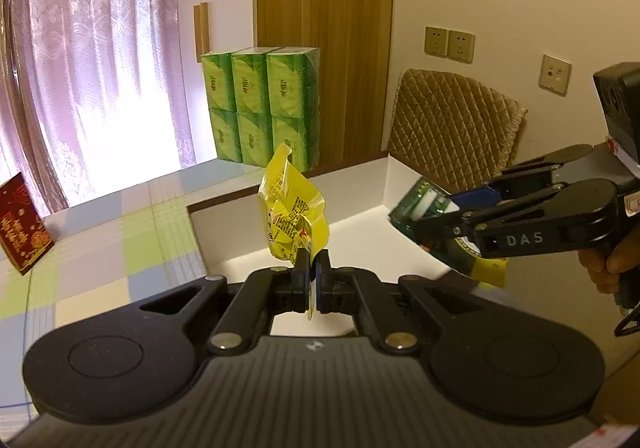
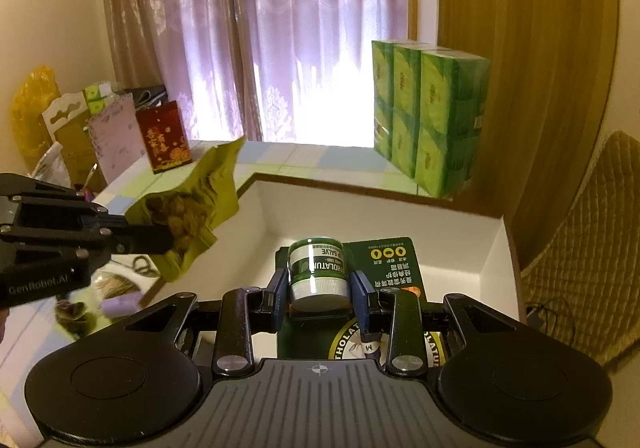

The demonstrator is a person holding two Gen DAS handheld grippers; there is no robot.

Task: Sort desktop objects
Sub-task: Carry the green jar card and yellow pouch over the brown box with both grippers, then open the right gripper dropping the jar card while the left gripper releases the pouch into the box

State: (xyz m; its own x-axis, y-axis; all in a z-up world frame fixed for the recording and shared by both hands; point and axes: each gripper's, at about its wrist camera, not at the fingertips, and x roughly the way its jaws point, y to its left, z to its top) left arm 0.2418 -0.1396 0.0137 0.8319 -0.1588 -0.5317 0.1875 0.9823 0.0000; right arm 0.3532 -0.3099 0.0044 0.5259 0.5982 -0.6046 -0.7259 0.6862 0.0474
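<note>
- While both loads hang over the white box (image 2: pixel 492 248) on the counter (image 1: pixel 120 216), the salve jar (image 2: pixel 318 272) could slip, since only the right gripper (image 2: pixel 320 298) side pads clamp its round wall.
- Pinched by one thin edge, the yellow snack pouch (image 1: pixel 294 208) could tear free of the closed left gripper (image 1: pixel 314 276).
- Each gripper tilts downward, a hand (image 1: pixel 608 264) behind the right one.

Left gripper (image 1: pixel 314 268): matte black linkage arms, brass-coloured pivot pins, ribbed grey body with a small crosshair mark, "GenRobot.AI" on its side. Right gripper (image 2: pixel 320 290) — same build, blue pads (image 2: pixel 362 298), white "DAS" lettering on one arm, black cable loop behind its handle.
</note>
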